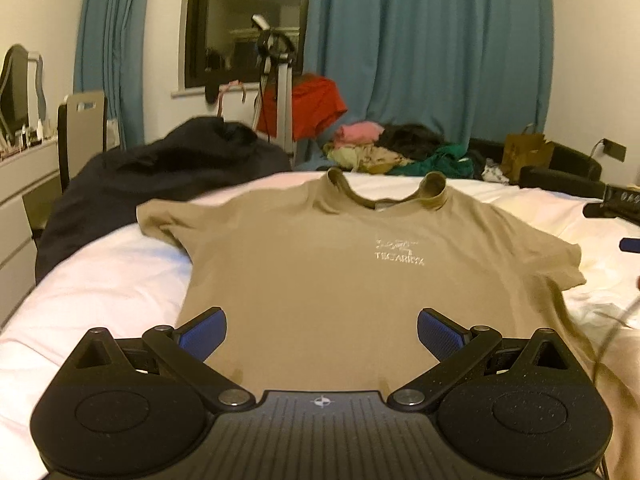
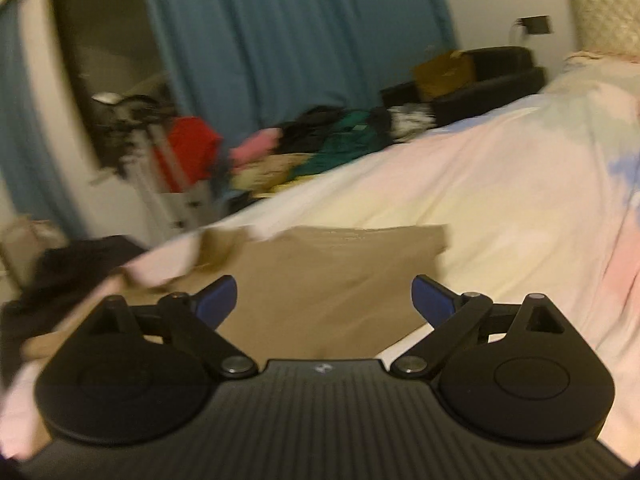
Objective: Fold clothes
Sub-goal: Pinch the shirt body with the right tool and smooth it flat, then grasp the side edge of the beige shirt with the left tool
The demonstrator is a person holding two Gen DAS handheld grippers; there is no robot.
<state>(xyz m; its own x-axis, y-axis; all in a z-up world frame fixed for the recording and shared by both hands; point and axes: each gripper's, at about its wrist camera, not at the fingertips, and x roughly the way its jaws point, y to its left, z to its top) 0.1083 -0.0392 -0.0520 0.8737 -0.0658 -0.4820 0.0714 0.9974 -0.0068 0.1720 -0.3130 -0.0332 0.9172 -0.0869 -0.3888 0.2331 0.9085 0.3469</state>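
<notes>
Lying flat on bed [image 1: 100,280], tan T-shirt [image 1: 320,260], dark garment [image 1: 160,176] beside, both grippers [image 1: 322,330] [image 2: 323,300] spread wide, empty

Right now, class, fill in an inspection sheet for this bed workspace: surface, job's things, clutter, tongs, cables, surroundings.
Surface: white bed cover, lightly wrinkled, pastel patches on the right wrist view.
Job's things: tan T-shirt spread flat, print up, collar at the far edge, both sleeves out.
Clutter: dark garment heaped at the bed's far left; mixed clothes pile beyond the far edge; red garment hanging on a stand.
Tongs: left tongs open, empty, over the shirt's near hem; right tongs open, empty, over the shirt.
Cables: thin cable at the right edge, ends unseen.
Surroundings: blue curtains, dark window, brown paper bag.
</notes>
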